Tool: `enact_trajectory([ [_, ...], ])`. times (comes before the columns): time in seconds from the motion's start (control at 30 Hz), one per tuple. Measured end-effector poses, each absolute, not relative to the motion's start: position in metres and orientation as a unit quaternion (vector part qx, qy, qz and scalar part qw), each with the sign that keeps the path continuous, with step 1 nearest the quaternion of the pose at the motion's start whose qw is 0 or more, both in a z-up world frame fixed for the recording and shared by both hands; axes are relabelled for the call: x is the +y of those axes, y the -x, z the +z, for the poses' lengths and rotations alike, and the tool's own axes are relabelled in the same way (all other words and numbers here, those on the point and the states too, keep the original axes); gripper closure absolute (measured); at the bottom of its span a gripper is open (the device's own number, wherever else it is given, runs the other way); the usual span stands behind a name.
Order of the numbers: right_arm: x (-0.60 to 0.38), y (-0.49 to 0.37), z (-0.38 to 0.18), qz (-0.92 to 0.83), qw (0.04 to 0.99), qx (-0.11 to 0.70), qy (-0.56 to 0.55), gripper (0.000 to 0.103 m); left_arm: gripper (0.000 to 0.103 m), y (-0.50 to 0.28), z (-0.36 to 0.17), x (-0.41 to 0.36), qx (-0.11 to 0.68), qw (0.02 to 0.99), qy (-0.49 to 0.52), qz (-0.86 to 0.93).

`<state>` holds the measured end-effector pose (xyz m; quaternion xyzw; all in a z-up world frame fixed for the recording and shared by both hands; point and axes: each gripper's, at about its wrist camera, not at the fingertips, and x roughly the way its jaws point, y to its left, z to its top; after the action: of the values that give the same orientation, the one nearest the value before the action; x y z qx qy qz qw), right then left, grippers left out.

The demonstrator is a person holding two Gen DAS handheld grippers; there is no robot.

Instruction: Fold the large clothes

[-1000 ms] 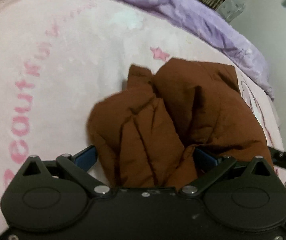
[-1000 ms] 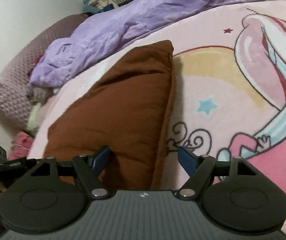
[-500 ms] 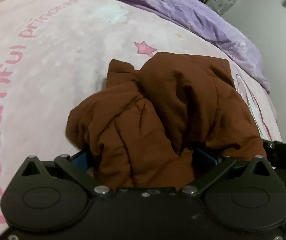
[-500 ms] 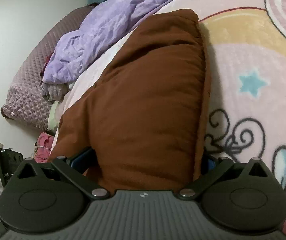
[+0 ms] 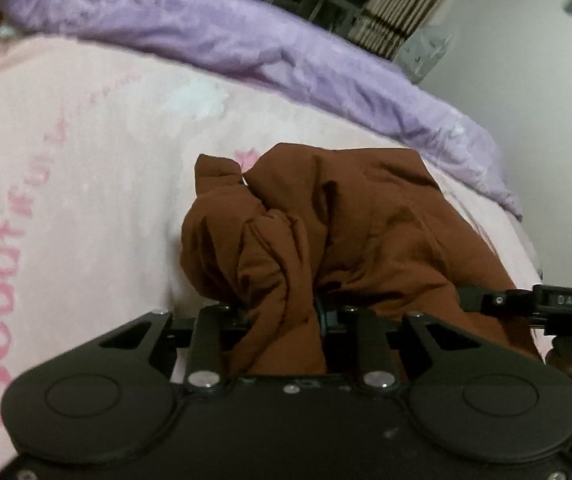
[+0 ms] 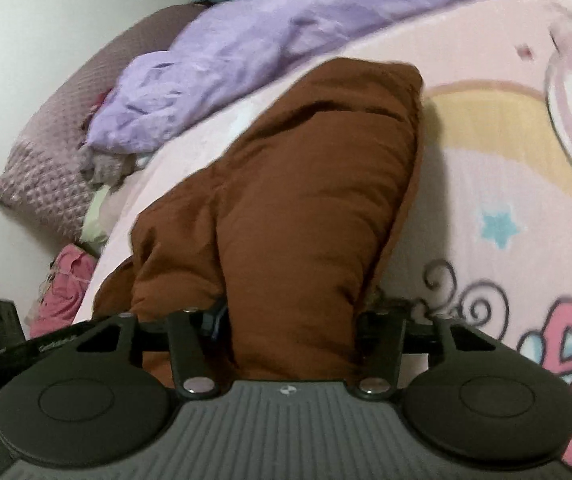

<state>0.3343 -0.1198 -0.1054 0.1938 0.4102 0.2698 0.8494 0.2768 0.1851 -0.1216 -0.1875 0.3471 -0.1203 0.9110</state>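
A brown padded jacket lies folded in a thick bundle on the pink printed blanket. My left gripper is shut on a bunched fold at the jacket's near edge. In the right wrist view the same jacket stretches away from me, and my right gripper is shut on its thick near end. The fingertips of both grippers are hidden in the cloth. The other gripper's black body shows at the right edge of the left wrist view.
A crumpled purple quilt runs along the far side of the bed, also in the right wrist view. A mauve quilted pillow and pink clothes lie at the left. White wall stands behind.
Both grippers have closed from open onto the jacket's near edge. The jacket's near end is now bunched and lifted slightly between the jaws.
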Motion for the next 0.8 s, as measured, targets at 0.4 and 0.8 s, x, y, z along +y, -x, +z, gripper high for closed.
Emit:
enact_trajectory([
  [0.4,-0.238,-0.338,-0.037,0.231,0.884,0.356,-0.196,0.043,0.081,-0.31,-0.075,0.093,0.295,0.913,0.195,-0.201],
  [0.8,-0.413,-0.334,-0.081,0.118,0.9,0.327,-0.261,0.025,0.078,-0.398,-0.117,-0.067,0.336,0.862,0.21,-0.316],
])
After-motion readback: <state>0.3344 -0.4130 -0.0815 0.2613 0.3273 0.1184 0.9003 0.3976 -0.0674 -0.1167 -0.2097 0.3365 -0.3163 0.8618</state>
